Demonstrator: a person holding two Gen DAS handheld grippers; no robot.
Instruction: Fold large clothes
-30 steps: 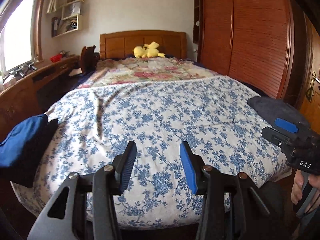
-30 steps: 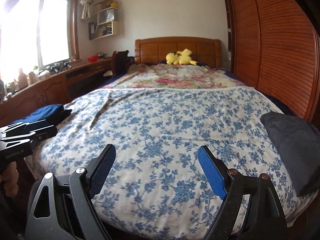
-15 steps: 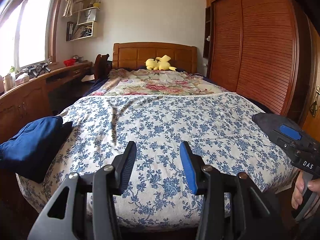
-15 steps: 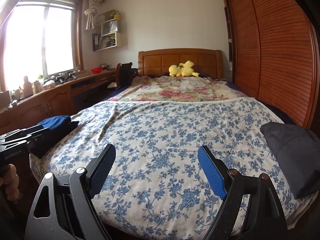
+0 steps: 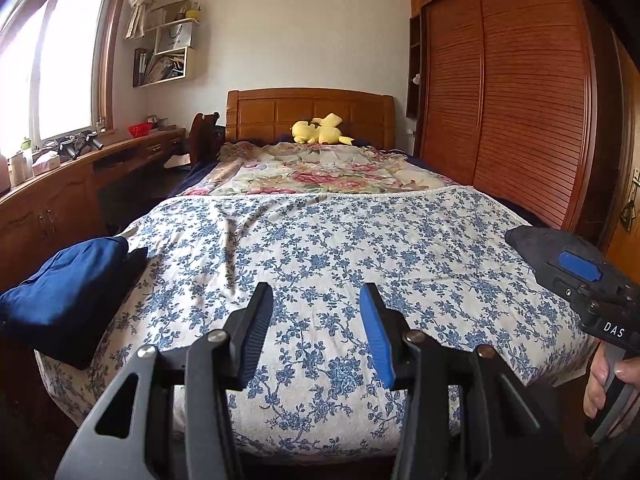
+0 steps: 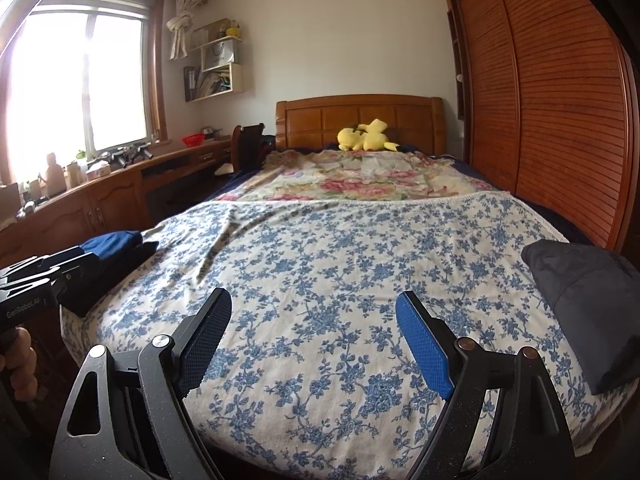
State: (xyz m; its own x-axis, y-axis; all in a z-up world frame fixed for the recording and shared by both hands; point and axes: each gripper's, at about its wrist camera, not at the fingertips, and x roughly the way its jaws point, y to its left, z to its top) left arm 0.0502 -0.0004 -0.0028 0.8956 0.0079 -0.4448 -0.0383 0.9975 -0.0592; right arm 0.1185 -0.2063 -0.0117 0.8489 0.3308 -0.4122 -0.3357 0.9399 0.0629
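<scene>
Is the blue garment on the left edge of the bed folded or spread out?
Folded: the blue garment sits as a compact, thick bundle at the bed's corner.

White bedspread (image 5: pixel 320 248) printed with blue flowers across the foot of the bed. Pink-and-cream floral quilt (image 5: pixel 316 168) toward the headboard end. Yellow plush toy (image 5: pixel 320 130) there. Navy folded garment (image 5: pixel 68 296) at the left edge, dark grey one (image 6: pixel 584 300) at the right edge.
</scene>
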